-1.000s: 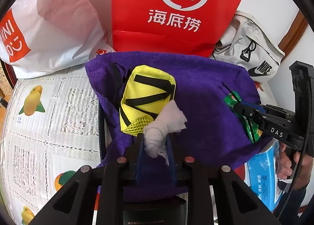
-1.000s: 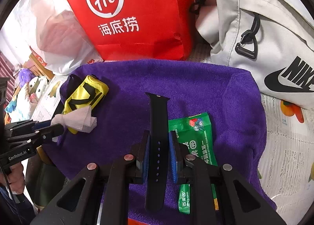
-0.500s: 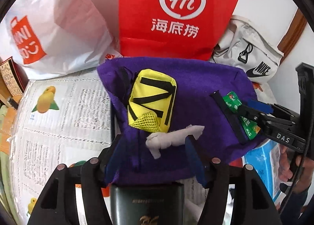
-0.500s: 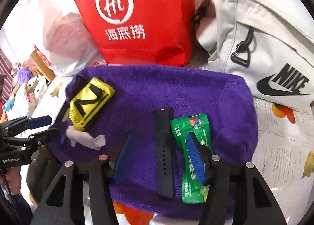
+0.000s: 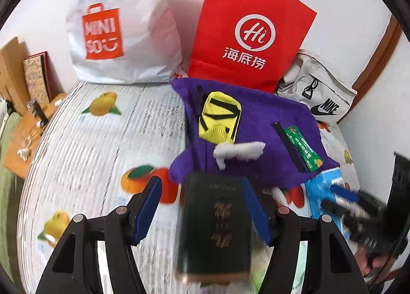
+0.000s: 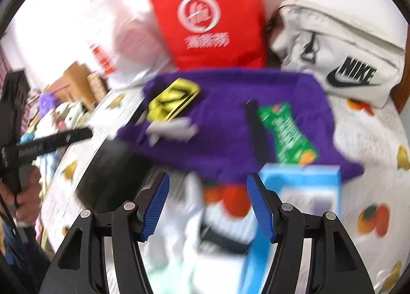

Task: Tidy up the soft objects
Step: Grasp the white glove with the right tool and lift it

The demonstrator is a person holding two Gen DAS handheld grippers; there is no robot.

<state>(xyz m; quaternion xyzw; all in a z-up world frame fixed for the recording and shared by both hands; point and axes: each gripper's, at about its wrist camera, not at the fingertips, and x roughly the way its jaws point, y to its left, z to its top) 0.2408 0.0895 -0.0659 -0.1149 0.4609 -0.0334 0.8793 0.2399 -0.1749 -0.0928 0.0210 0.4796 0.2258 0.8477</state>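
Purple towel (image 5: pixel 258 124), plush terry, lies spread and rumpled on the fruit-print tablecloth (image 5: pixel 97 140), serving as the collecting surface. On it: a yellow pouch (image 5: pixel 220 117) with black straps and a mesh end, toward the left edge; a crumpled white tissue (image 5: pixel 238 151) just below the pouch; a flat black watch strap (image 5: pixel 288 145) and, touching its right side, a glossy green snack packet (image 5: pixel 303 149). Contents of the bags behind cannot be seen: a stiff red paper bag (image 5: pixel 246 35) upright, a soft white plastic bag (image 5: pixel 123 27) to its left, a pale fabric sling bag (image 5: pixel 317 94) slumped to its right. Blue box (image 6: pixel 302 186) sits at the towel's near right corner.

Left gripper (image 5: pixel 202 214): jaws have just been opening, pads apart; a dark green booklet (image 5: pixel 215 227) shows between them, no pad visibly pressing it. Right gripper (image 6: pixel 207 206): also just opened, fingers apart, nothing gripped; view heavily blurred.
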